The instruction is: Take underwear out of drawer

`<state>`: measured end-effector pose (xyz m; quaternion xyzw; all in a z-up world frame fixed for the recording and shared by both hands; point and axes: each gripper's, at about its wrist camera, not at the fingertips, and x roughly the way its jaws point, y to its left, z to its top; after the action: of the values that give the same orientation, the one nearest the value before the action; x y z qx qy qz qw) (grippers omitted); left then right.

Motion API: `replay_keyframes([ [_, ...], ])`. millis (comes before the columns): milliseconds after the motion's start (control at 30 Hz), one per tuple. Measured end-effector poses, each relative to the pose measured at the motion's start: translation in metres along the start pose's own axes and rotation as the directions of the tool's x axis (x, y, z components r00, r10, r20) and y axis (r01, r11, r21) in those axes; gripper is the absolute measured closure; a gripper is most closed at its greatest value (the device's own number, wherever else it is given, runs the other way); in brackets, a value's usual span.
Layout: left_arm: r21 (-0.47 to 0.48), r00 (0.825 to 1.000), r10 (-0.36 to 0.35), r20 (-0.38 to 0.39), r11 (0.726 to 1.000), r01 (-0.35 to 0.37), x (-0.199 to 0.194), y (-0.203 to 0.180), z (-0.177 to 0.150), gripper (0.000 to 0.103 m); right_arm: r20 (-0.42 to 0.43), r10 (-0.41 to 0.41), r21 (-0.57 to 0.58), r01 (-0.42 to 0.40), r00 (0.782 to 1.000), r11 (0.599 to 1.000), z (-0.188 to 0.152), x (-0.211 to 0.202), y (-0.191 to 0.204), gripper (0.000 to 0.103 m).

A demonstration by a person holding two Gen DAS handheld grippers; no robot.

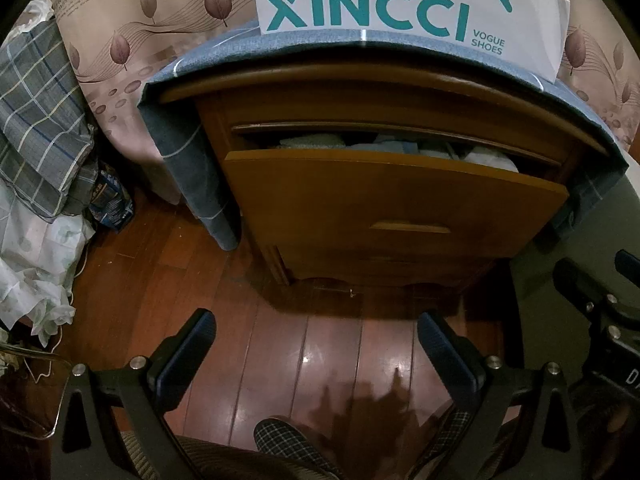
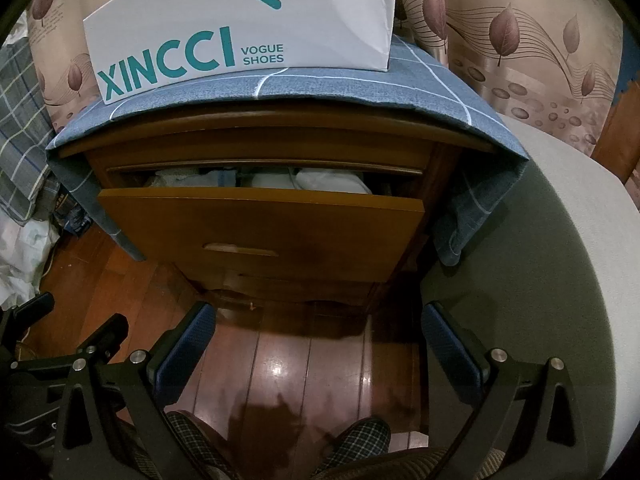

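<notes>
A wooden nightstand has its top drawer (image 1: 392, 196) (image 2: 260, 224) pulled partly out. Folded pale blue and white underwear (image 1: 400, 146) (image 2: 312, 180) shows in the gap above the drawer front. My left gripper (image 1: 316, 332) hangs open over the wooden floor, well short of the drawer, with nothing between its fingers. My right gripper (image 2: 318, 326) is likewise open and empty, in front of and below the drawer. The right gripper's body also appears at the right edge of the left wrist view.
A white shoe box (image 1: 400, 4) (image 2: 240, 28) stands on a blue cloth (image 2: 320, 84) covering the nightstand. A grey mattress edge (image 2: 540, 240) lies to the right. Checked bedding and bags (image 1: 40, 140) pile up at left. A person's checked slippers (image 2: 360, 440) rest on the floor below.
</notes>
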<state>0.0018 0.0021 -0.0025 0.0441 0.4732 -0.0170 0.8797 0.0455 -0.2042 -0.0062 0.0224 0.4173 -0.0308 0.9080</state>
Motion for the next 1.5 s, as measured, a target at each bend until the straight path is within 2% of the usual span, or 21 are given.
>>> replay_keyframes([
  [1500, -0.015, 1.0, 0.0, -0.016, 1.0, 0.0, 0.0001, 0.0068, -0.0043, 0.0, 0.001, 0.003, 0.009, -0.003, 1.0, 1.0, -0.0007, 0.0016, -0.0023, 0.001],
])
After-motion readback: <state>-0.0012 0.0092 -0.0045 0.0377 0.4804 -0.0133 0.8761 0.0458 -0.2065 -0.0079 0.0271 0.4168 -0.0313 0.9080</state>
